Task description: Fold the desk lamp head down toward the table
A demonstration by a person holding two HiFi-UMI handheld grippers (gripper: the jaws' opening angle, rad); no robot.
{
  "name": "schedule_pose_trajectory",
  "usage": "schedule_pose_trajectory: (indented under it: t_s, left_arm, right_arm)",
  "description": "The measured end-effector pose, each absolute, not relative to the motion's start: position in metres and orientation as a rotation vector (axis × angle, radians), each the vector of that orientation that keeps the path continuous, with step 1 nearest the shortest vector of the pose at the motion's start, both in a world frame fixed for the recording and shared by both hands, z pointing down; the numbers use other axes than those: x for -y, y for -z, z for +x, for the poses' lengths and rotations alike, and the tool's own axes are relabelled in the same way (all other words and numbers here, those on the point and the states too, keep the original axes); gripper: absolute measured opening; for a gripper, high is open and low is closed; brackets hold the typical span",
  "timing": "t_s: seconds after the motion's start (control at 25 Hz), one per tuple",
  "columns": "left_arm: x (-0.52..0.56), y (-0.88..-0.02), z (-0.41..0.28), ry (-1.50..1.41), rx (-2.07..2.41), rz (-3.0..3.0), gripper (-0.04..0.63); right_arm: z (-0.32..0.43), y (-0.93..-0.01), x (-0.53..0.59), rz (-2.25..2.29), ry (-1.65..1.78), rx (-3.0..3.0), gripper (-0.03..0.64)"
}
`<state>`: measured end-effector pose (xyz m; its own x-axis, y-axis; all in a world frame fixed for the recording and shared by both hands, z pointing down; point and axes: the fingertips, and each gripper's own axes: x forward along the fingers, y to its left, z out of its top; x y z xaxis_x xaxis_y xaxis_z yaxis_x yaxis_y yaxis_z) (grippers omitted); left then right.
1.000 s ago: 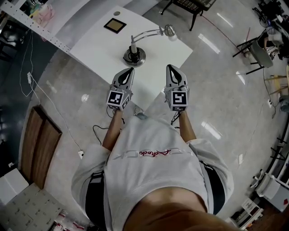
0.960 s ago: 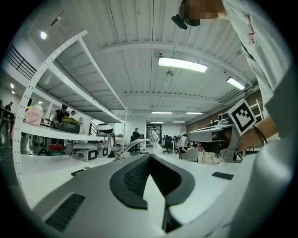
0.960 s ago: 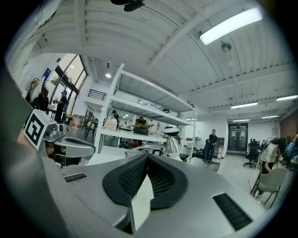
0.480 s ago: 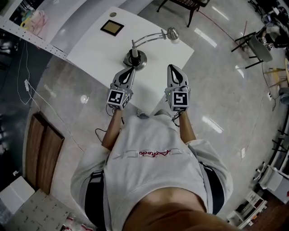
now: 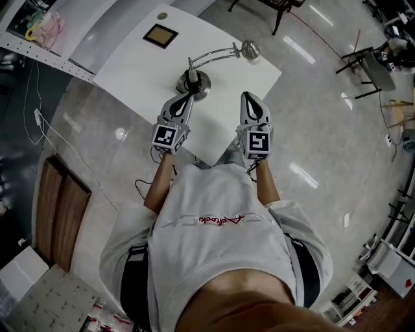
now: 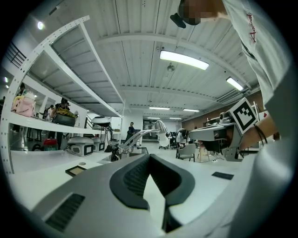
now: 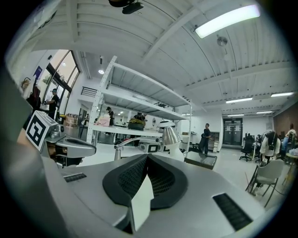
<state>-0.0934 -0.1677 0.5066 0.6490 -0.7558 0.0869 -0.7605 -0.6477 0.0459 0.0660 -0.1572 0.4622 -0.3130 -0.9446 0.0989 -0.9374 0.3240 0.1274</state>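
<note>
A chrome desk lamp stands on the white table (image 5: 136, 61), its round base (image 5: 193, 82) near the front edge. Its curved arm (image 5: 211, 53) rises and reaches right to the bell-shaped head (image 5: 249, 48), which is held up off the table. My left gripper (image 5: 186, 100) is shut and empty, its tip just in front of the lamp base. To its right my right gripper (image 5: 248, 98) is shut and empty too, over the table's front edge and short of the lamp head. In the right gripper view the lamp head (image 7: 170, 136) shows just past the closed jaws, and the arm (image 6: 138, 136) shows in the left gripper view.
A small dark framed square (image 5: 161, 35) and a round disc (image 5: 162, 15) lie at the table's far side. Shelving (image 5: 39, 45) runs along the left. A cable (image 5: 65, 139) trails over the floor at left. Chairs (image 5: 366, 61) stand at the far right.
Both grippers have moved forward toward the lamp, the left tip now close to the base. Both have stayed shut. The lamp has not moved.
</note>
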Motion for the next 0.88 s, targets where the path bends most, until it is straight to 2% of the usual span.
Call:
schedule_pose_trajectory:
  t_s: [0.88]
  left_arm:
    - [0.184, -0.528, -0.087, -0.13, 1.461, 2.63, 0.025]
  right_arm:
    - [0.076, -0.488, 0.19, 1.533, -0.02, 2.526, 0.011]
